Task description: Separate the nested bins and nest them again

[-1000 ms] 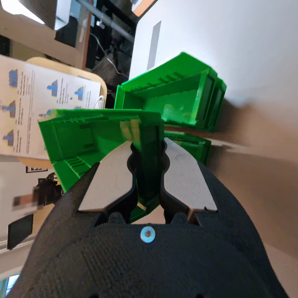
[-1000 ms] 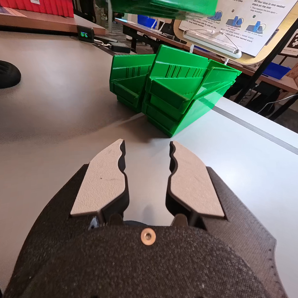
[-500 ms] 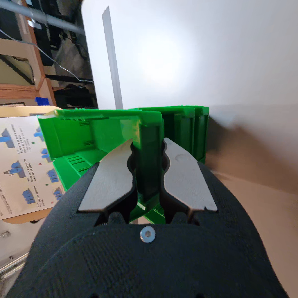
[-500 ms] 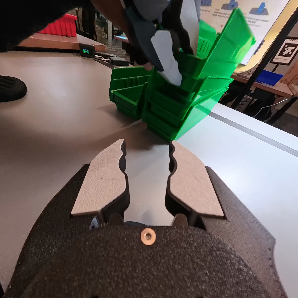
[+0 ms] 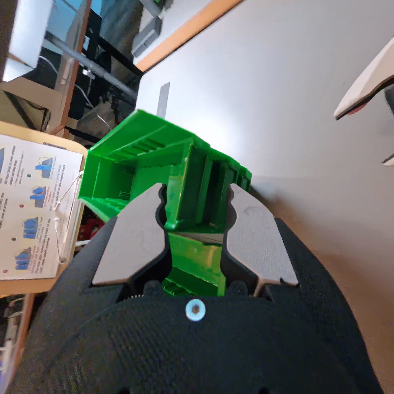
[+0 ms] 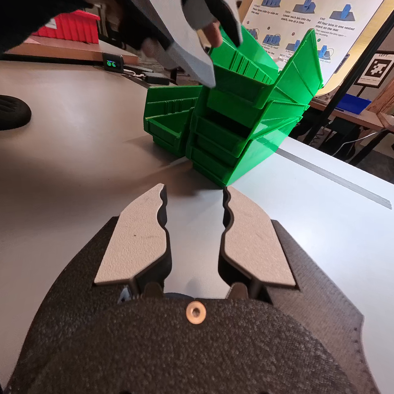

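Green bins stand on the grey table. In the right wrist view a stack of nested green bins (image 6: 234, 145) has a top bin (image 6: 266, 70) resting in it, tilted up at the back. A single green bin (image 6: 168, 119) stands touching the stack's left side. My left gripper (image 5: 196, 189) is open, its jaws straddling the top bin's front wall (image 5: 191, 202) without gripping it; its fingers (image 6: 191, 64) show above the stack in the right wrist view. My right gripper (image 6: 193, 189) is open and empty, low over the table just in front of the stack; its fingers (image 5: 362, 85) show in the left wrist view.
An instruction board (image 6: 298, 21) on a black stand rises behind the bins, also in the left wrist view (image 5: 32, 202). A grey tape strip (image 6: 330, 177) crosses the table at right. A black object (image 6: 10, 113) lies at far left. Red bins (image 6: 70, 27) sit beyond.
My left gripper brought the held green bin down into the stack and opened, letting it go. My right gripper stayed open and edged slightly closer to the stack.
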Demonstrator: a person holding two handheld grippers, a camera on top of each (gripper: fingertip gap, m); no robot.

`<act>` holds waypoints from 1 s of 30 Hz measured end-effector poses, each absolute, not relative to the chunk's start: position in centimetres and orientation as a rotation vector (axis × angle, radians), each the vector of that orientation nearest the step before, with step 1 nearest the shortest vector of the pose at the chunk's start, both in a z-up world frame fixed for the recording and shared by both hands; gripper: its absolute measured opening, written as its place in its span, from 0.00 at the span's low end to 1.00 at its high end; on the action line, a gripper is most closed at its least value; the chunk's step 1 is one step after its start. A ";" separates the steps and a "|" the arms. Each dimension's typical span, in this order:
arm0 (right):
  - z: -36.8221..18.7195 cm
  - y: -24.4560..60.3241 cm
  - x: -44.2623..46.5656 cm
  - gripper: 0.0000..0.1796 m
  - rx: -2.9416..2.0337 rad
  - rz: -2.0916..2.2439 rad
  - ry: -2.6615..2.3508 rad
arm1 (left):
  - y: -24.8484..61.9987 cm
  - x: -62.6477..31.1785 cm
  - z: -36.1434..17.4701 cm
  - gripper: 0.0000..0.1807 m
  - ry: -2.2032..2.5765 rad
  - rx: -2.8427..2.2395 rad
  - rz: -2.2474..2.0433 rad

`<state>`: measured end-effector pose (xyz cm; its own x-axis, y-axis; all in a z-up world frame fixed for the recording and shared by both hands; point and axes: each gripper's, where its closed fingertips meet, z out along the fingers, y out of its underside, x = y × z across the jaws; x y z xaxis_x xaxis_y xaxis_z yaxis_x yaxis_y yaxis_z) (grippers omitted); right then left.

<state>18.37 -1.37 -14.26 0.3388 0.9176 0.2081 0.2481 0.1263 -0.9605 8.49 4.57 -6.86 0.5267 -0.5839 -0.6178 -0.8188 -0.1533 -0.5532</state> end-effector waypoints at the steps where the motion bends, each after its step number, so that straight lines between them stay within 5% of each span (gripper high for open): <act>1: -14.3 -1.4 18.4 0.28 -1.390 0.695 -1.160 | 4.1 7.8 -6.4 0.29 1.119 -1.842 0.286; 6: -14.4 -1.0 18.2 0.28 -1.425 0.697 -1.162 | 2.2 2.8 -6.9 0.27 0.931 -1.899 0.167; 18: -15.4 7.2 13.5 0.21 -1.646 0.745 -1.046 | 1.7 -1.2 -20.9 0.24 1.092 -2.263 0.389; 30: -18.3 8.9 9.0 0.12 -1.633 0.692 -1.209 | 1.1 -4.7 -21.6 0.18 1.062 -2.261 0.582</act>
